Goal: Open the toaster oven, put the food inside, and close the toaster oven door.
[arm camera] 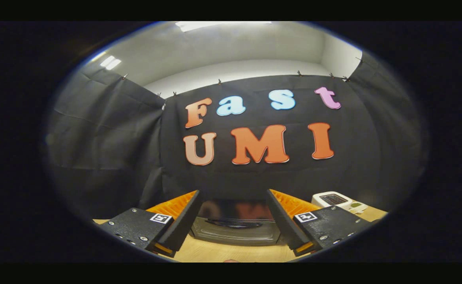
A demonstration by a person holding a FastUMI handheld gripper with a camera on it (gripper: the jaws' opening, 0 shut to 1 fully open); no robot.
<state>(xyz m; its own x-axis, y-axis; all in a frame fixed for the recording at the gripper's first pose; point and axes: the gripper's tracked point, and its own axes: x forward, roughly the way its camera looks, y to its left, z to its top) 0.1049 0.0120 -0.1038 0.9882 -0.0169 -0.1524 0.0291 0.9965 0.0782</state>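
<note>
Gripper view: the gripper [233, 219] is held level w/ its two fingers spread wide apart, nothing between the pads, touching nothing. Left finger [181, 225] & right finger [284, 225] are black wedges w/ orange ribbed backing behind them; each carries a small square black-and-white marker on its mount, left marker [160, 218], right marker [306, 216]. Toaster oven [237, 225] sits on the table [215, 252] just ahead of the fingers, seen in the gap between them, roughly centred. Its top is dark & glossy, picking up reddish reflections; front is silver-grey w/ a dark curved handle [233, 224] running across the upper part of the door. Door looks closed, tho the fisheye bend & low angle make the seam hard to make out. Table is light wood, showing below the oven & under both fingers. A small pinkish sliver [231, 260] shows at the near table edge, below the oven; too little of it visible to say what it is. Beyond the right finger, off to that side, a white device [335, 200] w/ a dark panel on top rests on the table, well apart from the oven. Behind everything hangs black cloth [108, 138] clipped along its top edge, w/ a pale wall & ceiling lights [110, 62] above it.
</note>
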